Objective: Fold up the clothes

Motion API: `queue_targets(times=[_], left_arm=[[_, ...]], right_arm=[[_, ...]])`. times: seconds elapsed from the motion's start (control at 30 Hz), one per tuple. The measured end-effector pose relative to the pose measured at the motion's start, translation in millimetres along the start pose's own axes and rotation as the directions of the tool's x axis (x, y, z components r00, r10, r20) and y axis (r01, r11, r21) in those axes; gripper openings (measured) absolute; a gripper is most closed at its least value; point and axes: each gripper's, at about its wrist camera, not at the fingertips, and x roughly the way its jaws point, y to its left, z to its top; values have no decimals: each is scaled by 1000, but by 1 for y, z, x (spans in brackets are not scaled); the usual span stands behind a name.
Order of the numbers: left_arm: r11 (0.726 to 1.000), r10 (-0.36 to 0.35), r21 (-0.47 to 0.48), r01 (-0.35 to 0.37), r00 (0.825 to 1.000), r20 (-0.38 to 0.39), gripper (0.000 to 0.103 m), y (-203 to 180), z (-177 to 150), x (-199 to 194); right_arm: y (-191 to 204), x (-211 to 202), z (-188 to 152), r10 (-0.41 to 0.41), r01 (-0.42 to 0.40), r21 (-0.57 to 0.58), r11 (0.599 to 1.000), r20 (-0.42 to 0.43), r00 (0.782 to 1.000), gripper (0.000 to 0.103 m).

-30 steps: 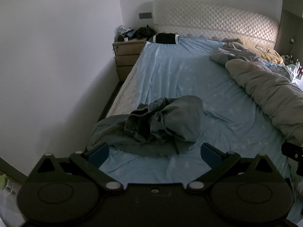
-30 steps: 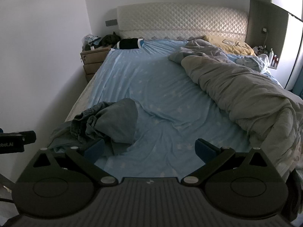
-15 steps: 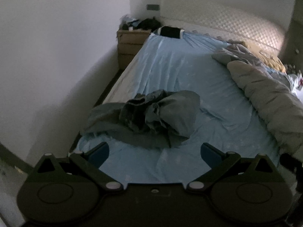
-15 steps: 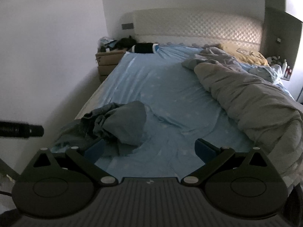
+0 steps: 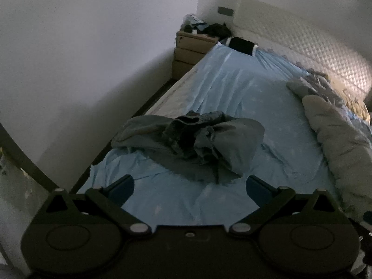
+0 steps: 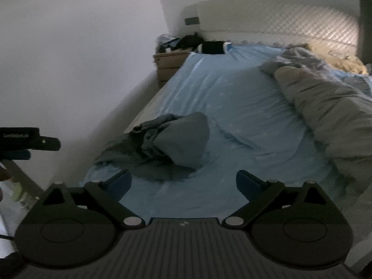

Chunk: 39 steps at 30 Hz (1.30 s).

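Left wrist view, both hand-held grippers (image 5: pixel 190 187) (image 6: pixel 183 183) spread apart, crumpled clothes (image 5: pixel 193 144) near bed's (image 5: pixel 244 97) left edge

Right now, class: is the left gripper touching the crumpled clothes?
Apart. The left wrist view shows bare blue sheet between the open left gripper and the clothes.

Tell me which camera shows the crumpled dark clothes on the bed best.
The left wrist view: the crumpled dark clothes lie centred ahead of the open left gripper, folds visible. The right wrist view shows them off to the left and blurrier.
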Motion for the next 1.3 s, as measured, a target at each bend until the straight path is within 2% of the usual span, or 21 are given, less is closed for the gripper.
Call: queue_targets(times=[0.2,0.37,0.63,0.77,0.83,0.9,1.0,1.03,1.13,1.17,1.2,1.3], left_arm=[[1000,7,-4,-7,1000,7,103,12,21,23],[1000,2,-12,-2,1000,25,103,36,48,64],[999,36,-29,-36,999,8,103,101,99,140],[997,71,-37,-72,997,-10,103,132,118,168],[995,89,-45,-90,996,-18,103,148,126,177],[993,107,-55,-109,994,-26,103,162,132,185],[985,151,-72,-154,987,-48,103,182,135,194],[984,156,-79,-160,986,-58,103,188,136,197],[979,165,-104,-174,982,-86,103,206,137,203],[978,168,-111,-178,981,-94,103,211,137,205],[976,170,-117,-182,980,-101,103,215,138,206],[973,177,-129,-191,978,-113,103,225,139,208]], right_arm=[[11,30,21,33,-33,-33,999,-6,999,91],[36,78,47,6,-7,-76,997,-14,1000,83],[95,201,87,-20,5,-192,981,-76,997,73],[117,268,97,-7,-19,-231,973,-111,994,58],[126,301,98,-11,-20,-250,968,-122,992,56],[133,330,97,-30,-6,-270,963,-128,991,56],[136,369,91,-76,27,-287,958,-161,984,50],[136,382,89,-91,36,-291,956,-178,980,47],[138,419,82,-160,82,-328,941,-220,962,46],[139,431,80,-190,102,-347,932,-232,954,41],[137,439,78,-212,121,-345,931,-240,947,37],[128,448,79,-242,171,-276,946,-245,939,37]])
